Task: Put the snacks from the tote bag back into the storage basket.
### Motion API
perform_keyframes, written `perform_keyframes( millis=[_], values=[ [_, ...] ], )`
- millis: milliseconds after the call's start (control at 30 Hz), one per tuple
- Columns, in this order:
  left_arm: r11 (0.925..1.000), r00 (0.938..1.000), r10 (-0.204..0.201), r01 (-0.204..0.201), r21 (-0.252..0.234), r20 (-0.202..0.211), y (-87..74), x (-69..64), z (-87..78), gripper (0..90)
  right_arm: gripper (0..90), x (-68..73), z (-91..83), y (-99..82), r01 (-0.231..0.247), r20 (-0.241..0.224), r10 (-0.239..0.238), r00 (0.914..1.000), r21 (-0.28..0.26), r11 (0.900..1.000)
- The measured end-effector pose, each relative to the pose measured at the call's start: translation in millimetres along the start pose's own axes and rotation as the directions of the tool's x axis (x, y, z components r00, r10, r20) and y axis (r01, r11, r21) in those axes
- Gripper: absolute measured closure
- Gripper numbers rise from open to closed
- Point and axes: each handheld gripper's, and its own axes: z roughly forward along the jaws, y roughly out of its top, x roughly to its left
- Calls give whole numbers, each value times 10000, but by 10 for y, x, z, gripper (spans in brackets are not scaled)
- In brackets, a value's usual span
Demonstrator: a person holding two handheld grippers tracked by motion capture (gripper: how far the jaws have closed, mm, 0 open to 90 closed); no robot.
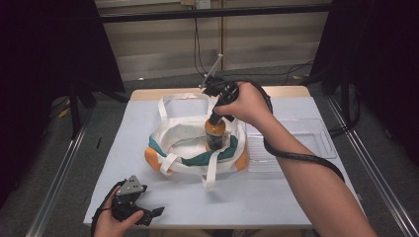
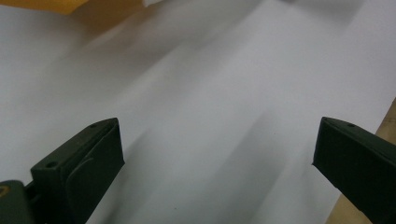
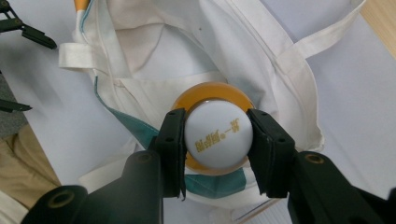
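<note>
Right tongs [image 3: 218,154] clamped on a bottle's white cap, left tongs [image 2: 217,163] gaping and empty.

In the right gripper view the two black jaws press either side of the round white cap [image 3: 218,140] of the orange bottle [image 3: 210,93], gold lettering legible on top; directly beneath lies the open cloth bag [image 3: 154,42]. The high view adds the side profile: the bottle [image 1: 216,132] stands upright inside the bag's [image 1: 170,143] mouth, a clear tray [image 1: 306,143] just to the right. Well apart, near the tabletop's [image 1: 138,123] front edge, the left tongs [image 1: 146,212] rest low; their own view gives blurred white surface between wide jaws.
</note>
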Motion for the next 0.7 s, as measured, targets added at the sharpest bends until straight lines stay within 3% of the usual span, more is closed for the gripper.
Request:
perform_keyframes(
  millis=[433, 700],
  values=[
    [10000, 10000, -12, 12, -31, -31, 2, -5, -7, 13, 607, -22, -337, 23, -136, 106, 135, 9999, 57, 9999],
    [10000, 10000, 79, -79, 1, -13, 6, -2, 1, 14, 607, -57, -516, 12, -291, -84, 291, 9995, 6, 9996]
  ],
)
